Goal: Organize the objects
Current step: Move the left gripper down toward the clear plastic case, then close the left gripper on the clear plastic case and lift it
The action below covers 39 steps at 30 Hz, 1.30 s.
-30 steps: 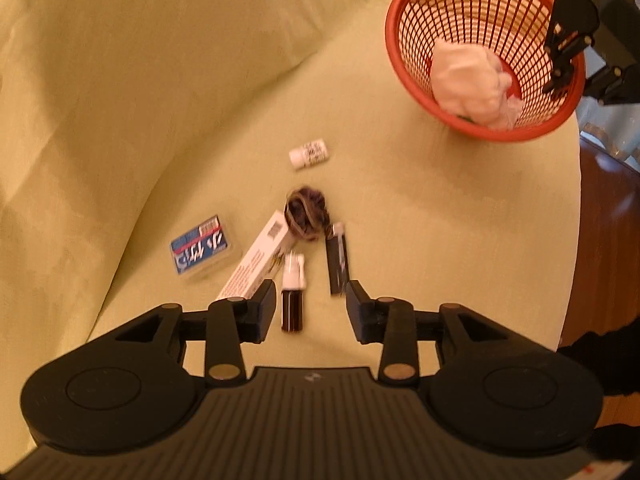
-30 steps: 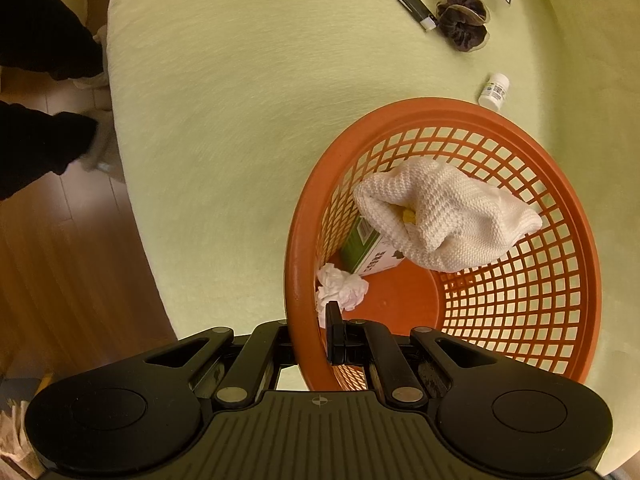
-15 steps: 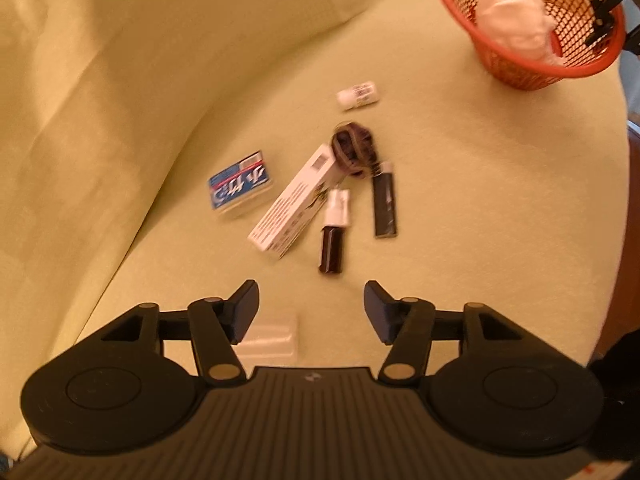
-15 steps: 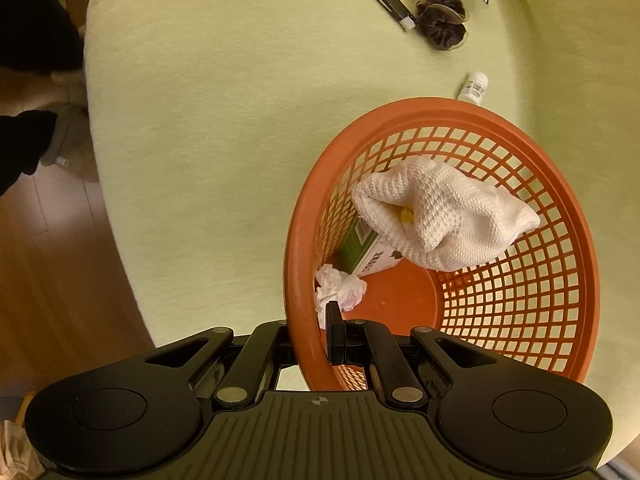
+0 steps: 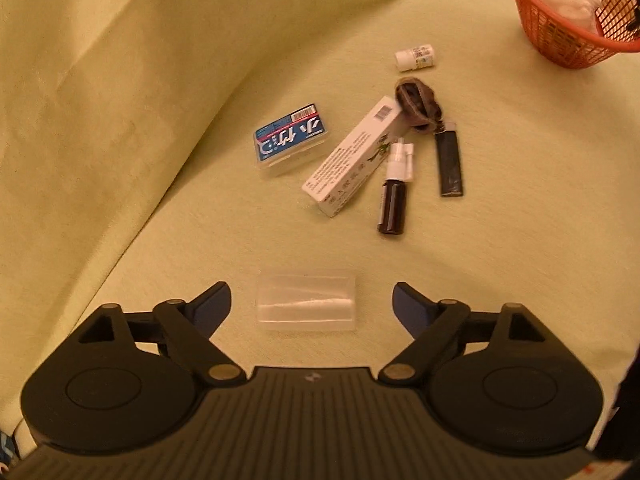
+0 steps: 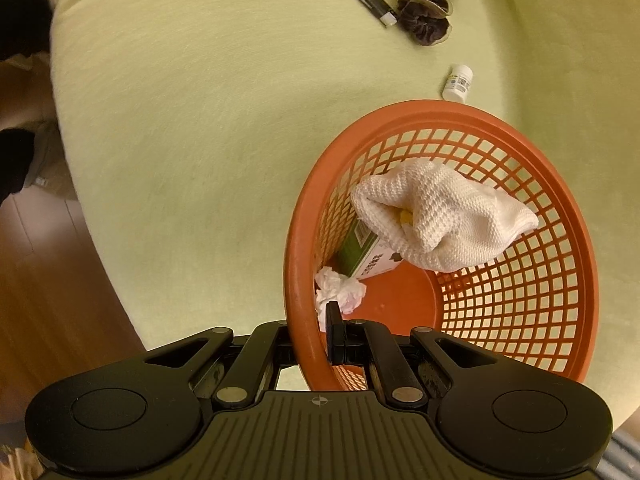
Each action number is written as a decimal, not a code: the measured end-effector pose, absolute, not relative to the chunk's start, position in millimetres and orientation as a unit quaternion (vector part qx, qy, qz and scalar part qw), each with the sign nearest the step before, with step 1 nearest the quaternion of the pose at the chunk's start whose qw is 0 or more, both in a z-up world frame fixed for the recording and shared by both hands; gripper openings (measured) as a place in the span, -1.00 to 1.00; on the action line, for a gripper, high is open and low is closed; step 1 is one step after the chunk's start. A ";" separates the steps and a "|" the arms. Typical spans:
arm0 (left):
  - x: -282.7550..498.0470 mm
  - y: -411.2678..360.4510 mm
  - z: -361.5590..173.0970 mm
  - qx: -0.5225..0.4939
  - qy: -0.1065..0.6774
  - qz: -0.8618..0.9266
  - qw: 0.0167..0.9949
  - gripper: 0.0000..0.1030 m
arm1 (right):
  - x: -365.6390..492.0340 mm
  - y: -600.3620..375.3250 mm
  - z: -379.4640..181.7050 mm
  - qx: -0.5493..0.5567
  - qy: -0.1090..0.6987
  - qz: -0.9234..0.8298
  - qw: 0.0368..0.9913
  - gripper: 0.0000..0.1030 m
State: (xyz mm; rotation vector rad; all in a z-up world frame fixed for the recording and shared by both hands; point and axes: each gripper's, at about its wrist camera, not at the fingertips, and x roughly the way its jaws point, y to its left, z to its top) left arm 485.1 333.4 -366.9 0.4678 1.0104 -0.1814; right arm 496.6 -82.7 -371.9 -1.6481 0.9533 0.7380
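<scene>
My left gripper point(image 5: 312, 300) is open wide, its jaws on either side of a clear plastic box point(image 5: 306, 305) lying on the green sofa seat. Beyond it lie a dark spray bottle point(image 5: 394, 194), a white carton point(image 5: 356, 158), a blue-labelled case point(image 5: 292, 140), a black lighter point(image 5: 451, 160), a dark scrunchie point(image 5: 418, 106) and a small white bottle point(image 5: 414, 57). My right gripper point(image 6: 312, 344) is shut on the near rim of the orange basket point(image 6: 298, 264), which holds a white knit cloth point(image 6: 444, 216), a green-white box point(image 6: 366, 258) and crumpled tissue point(image 6: 340, 290).
The sofa backrest point(image 5: 120, 60) rises at the left of the left wrist view. The seat's edge point(image 6: 88, 208) drops to a wooden floor point(image 6: 44, 304) at the left of the right wrist view. The basket point(image 5: 568, 32) shows at top right in the left wrist view.
My left gripper has pulled back from the pile and opened wider; the clear box has come into view between its jaws. My right gripper still holds the basket rim, shifted slightly.
</scene>
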 end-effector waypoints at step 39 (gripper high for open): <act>469.3 357.7 -435.1 0.231 0.399 -0.087 0.883 0.67 | 474.8 -83.3 -395.3 -0.685 0.361 0.194 0.602 -0.99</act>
